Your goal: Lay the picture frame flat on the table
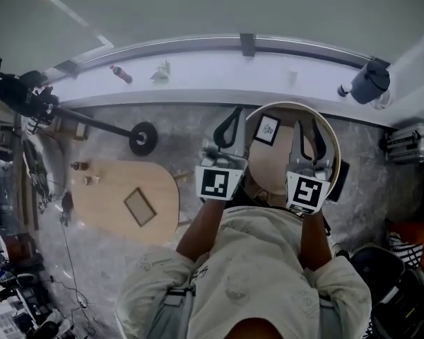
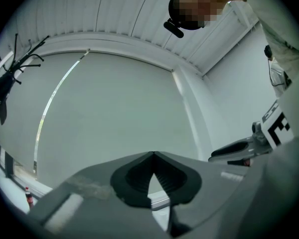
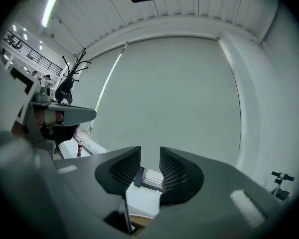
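The small dark-edged picture frame [image 1: 266, 129], white inside with a little dark print, sat near the round table's [image 1: 268, 162] far edge. Above that table, the left gripper [image 1: 230, 127] was pinched closed on nothing; the right gripper [image 1: 307, 138] hung slightly parted, empty

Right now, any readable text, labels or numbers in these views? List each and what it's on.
None readable.
Left marker cube, right marker cube: black-and-white square patterns, no words.
Bottle on the sill: label too small to read.
Picture frame: a drawing, no legible text.
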`<action>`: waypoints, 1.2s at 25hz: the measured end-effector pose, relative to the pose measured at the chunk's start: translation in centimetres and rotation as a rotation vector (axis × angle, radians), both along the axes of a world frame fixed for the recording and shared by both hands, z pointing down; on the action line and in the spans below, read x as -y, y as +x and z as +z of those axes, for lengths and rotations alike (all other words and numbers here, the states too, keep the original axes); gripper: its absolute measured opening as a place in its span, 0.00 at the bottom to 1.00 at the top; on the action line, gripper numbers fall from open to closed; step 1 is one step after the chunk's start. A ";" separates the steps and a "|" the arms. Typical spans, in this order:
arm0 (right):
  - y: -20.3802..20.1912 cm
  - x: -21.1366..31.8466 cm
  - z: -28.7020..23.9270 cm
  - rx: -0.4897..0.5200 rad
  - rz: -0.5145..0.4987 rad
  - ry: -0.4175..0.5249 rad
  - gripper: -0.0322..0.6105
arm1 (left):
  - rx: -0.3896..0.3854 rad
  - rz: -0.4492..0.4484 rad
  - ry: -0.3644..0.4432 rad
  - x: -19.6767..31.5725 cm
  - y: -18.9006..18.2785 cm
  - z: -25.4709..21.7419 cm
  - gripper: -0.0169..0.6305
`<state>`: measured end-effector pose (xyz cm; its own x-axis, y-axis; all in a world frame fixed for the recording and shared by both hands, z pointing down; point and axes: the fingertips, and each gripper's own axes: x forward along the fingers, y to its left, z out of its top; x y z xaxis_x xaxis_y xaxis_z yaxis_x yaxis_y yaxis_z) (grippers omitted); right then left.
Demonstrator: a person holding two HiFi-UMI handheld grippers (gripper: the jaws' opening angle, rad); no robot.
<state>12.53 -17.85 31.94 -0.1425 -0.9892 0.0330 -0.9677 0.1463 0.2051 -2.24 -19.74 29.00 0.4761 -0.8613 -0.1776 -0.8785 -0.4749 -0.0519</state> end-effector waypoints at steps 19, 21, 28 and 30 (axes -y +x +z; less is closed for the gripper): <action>1.5 -1.3 -1.1 0.021 0.037 0.084 0.21 | 0.020 -0.006 0.031 -1.2 0.8 -0.6 0.03; 1.5 -1.3 -1.2 0.020 0.041 0.083 0.21 | 0.026 -0.004 0.038 -1.2 0.8 -0.7 0.03; 1.8 -1.4 -1.1 0.034 0.049 0.091 0.14 | 0.030 0.011 0.034 -1.2 1.5 -0.6 0.03; 1.8 -1.3 -1.0 0.056 0.045 0.096 0.12 | 0.028 0.015 0.038 -1.2 1.6 -0.7 0.03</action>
